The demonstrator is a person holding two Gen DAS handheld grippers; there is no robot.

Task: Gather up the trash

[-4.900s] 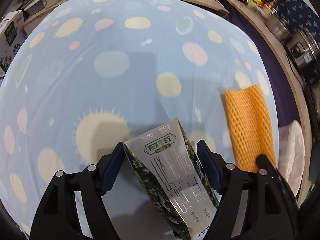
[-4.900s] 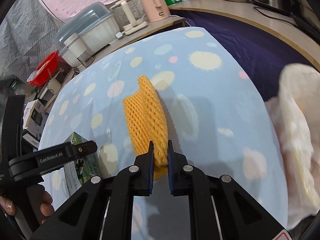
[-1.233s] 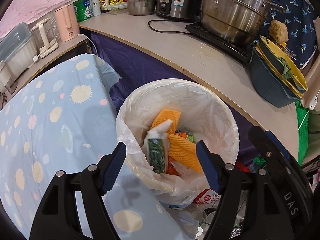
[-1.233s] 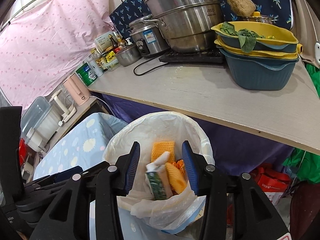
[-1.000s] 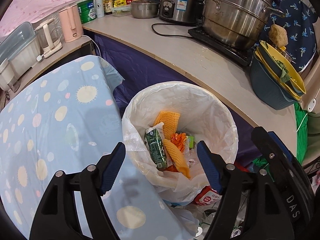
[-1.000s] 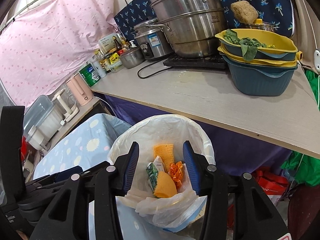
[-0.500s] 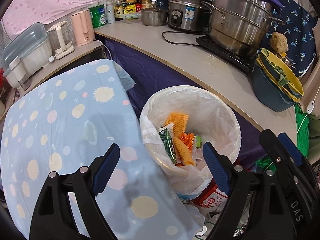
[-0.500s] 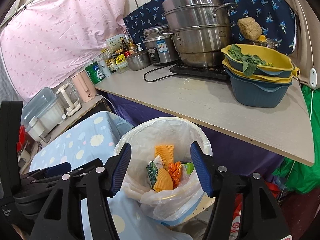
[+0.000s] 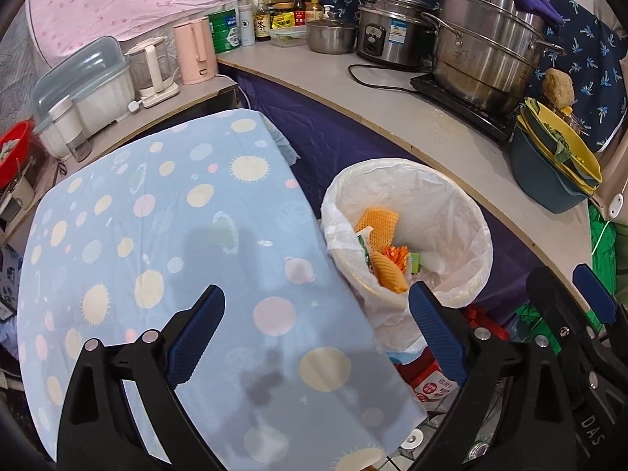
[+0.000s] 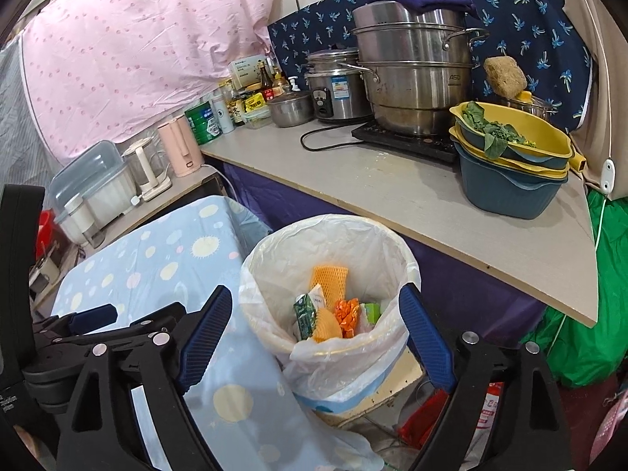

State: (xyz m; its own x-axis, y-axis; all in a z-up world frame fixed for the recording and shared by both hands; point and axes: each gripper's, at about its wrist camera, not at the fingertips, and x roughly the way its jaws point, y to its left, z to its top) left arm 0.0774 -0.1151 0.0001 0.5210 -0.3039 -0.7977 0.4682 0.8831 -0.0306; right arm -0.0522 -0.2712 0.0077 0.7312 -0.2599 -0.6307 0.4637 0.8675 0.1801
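The bin with a white liner stands beside the table's right edge. Inside lie a green carton and folded orange foam net, among orange scraps. My left gripper hovers over the table's corner, left of the bin. Its jaws are opening with nothing between them. My right gripper hangs above the near side of the bin, clear of it. Its jaws are also opening and hold nothing.
The table carries a light blue cloth with pale dots. A curved counter behind the bin holds steel pots, a rice cooker, bottles, a pink kettle and stacked basins. Red packaging lies on the floor by the bin.
Earlier the grippers held the carton and the foam net over the table; both now lie in the bin. Over the last second both grippers drew back from the bin and their jaws widened.
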